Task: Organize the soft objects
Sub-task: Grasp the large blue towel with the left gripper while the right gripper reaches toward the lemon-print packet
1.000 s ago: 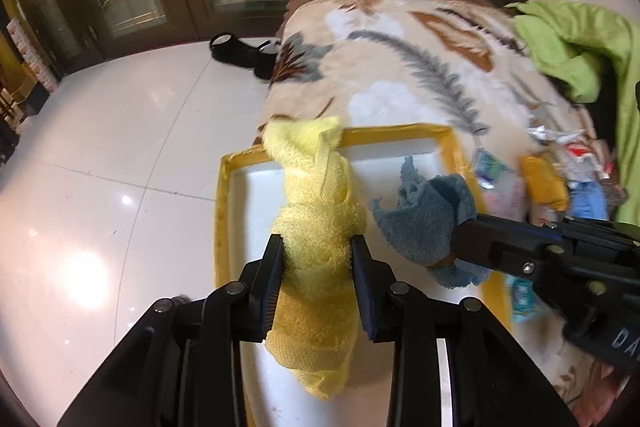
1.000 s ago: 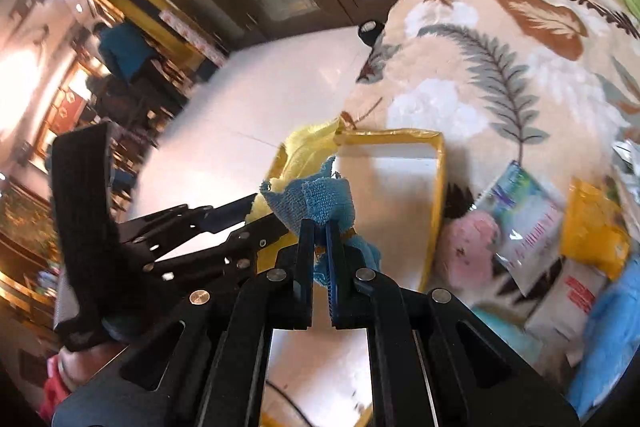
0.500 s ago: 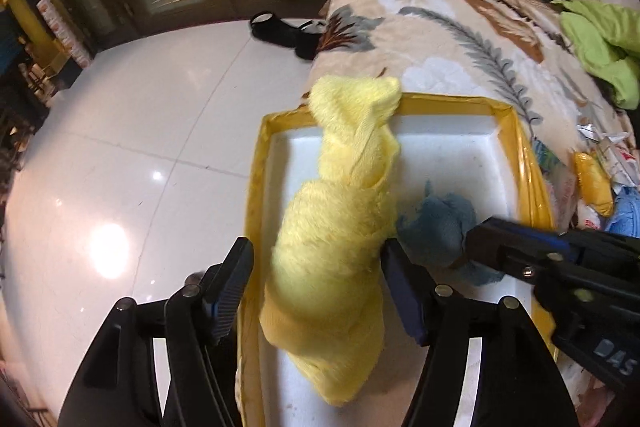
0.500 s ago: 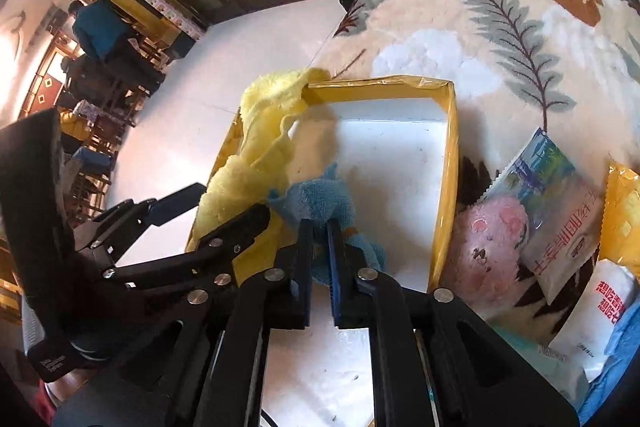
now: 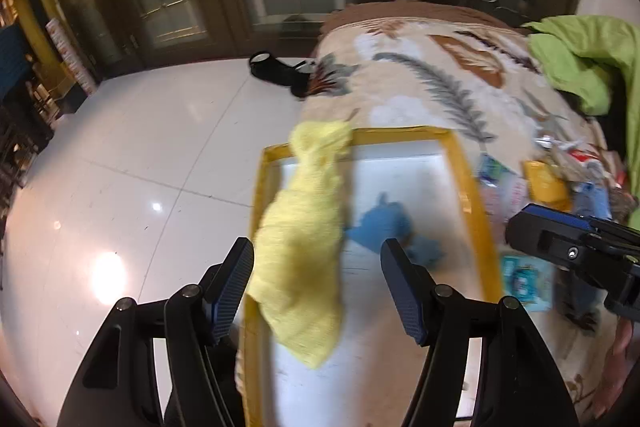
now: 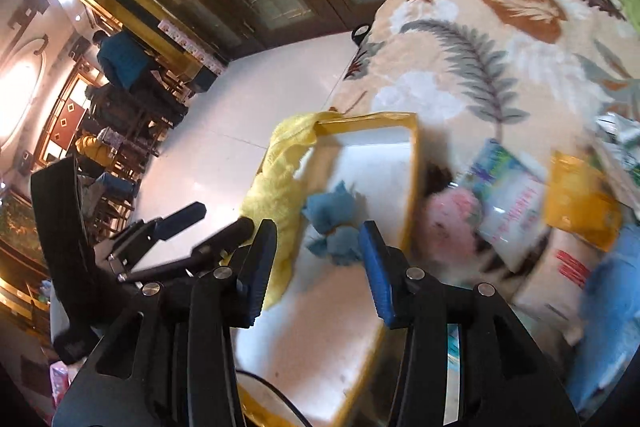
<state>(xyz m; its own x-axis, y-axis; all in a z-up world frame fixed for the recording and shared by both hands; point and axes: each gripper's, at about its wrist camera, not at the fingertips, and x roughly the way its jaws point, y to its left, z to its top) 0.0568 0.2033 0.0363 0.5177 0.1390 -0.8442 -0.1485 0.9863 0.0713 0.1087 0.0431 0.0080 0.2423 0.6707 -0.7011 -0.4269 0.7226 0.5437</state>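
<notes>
A yellow towel (image 5: 308,227) lies along the left side of a yellow-rimmed white tray (image 5: 468,187), its far end draped over the rim. A small blue cloth (image 5: 386,223) lies in the tray beside it. My left gripper (image 5: 318,287) is open and empty just above and behind the towel. My right gripper (image 6: 316,267) is open and empty just behind the blue cloth (image 6: 334,223). The towel (image 6: 276,187) and tray (image 6: 412,187) also show in the right wrist view.
The tray sits on a leaf-patterned blanket (image 5: 432,75) at the bed's edge, above a white tiled floor (image 5: 140,167). Packets and a pink soft item (image 6: 452,223) lie right of the tray. A green cloth (image 5: 580,59) lies at the far right. Black shoes (image 5: 276,71) on the floor.
Both grippers opened and let go: the yellow towel and the blue cloth now lie in the tray. Both grippers have drawn back from them.
</notes>
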